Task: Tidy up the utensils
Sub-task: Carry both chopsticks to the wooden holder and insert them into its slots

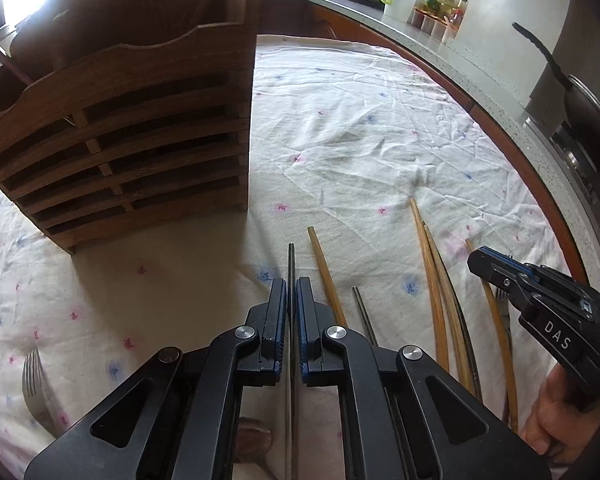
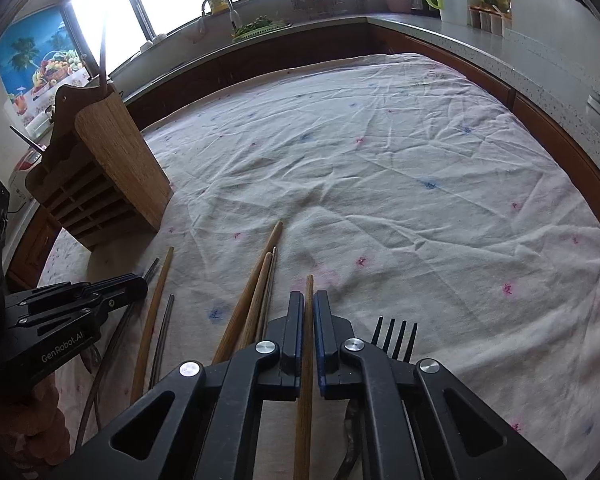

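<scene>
The left tool (image 1: 292, 304) is pinching a thin metal chopstick (image 1: 291, 264) between its pads, jaws nearly together, and the right tool (image 2: 309, 316) is doing the same with a wooden chopstick (image 2: 309, 292). Both tools are pointing down toward the tabletop (image 2: 380, 160), which is lying under a wrinkled, flower-dotted cloth.

Each stick is being held along the line of the pads and not across them, so I am thinking it could slide or swing as soon as it is lifted; a long rod gripped at one narrow spot is likely to droop at its free end.

Around the tools, more wooden chopsticks (image 1: 436, 280) and another metal chopstick (image 1: 360, 308) are lying close together, and a fork (image 2: 394, 338) is sitting just beside the right tool's jaw. A lift that drags sideways could be catching these neighbours and scattering them.

Farther off, on the left, the wooden holder (image 1: 132, 140) is standing upright. Its compartments are looking narrow from here, so a tilted or slipping stick could be striking the rim and dropping back onto the cloth.
</scene>
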Demonstrator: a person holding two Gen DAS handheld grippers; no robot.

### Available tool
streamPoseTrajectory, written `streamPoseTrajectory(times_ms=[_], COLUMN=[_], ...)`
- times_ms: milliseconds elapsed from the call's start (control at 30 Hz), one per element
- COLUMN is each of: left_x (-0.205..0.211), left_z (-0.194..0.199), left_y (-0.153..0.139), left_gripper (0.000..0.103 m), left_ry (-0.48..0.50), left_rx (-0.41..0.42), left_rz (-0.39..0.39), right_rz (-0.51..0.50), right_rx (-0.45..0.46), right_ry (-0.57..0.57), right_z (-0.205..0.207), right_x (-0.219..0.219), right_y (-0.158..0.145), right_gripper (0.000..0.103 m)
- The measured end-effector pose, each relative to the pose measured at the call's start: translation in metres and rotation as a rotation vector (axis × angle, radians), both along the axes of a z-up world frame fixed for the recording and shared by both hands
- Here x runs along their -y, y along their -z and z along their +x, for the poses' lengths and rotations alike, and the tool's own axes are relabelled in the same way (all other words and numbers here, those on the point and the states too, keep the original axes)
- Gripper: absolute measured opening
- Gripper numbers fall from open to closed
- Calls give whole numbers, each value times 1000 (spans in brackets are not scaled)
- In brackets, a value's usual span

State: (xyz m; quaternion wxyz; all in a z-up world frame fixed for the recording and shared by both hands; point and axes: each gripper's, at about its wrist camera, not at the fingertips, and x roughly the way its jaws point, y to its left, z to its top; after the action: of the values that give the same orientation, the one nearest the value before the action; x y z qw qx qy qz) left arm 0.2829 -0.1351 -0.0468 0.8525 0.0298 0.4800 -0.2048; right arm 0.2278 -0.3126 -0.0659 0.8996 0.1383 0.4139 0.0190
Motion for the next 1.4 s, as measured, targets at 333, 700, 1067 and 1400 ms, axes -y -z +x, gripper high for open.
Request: streamPoseTrajectory(times_ms=[333,700,1067,1400], left_x=[-36,-71,-109,-130], left_z=[-39,-78,-106,-110], left_y=[-47,-95,-139,-155], left_gripper=[4,4,3,3], left_ry=[-2,-13,-26,-66], left_rx=[50,142,260,317], left_rz=[-136,-241,-355,-386], right_rz=[62,67,45,38], right_rx=[99,234,372,412], right_ry=[-29,-52,-61,-82], right_z=[-29,-64,-86,-84], right_x=[-8,-16,-30,-37], right_y=[-43,-99,-148,-162], right_gripper=[5,5,5,5])
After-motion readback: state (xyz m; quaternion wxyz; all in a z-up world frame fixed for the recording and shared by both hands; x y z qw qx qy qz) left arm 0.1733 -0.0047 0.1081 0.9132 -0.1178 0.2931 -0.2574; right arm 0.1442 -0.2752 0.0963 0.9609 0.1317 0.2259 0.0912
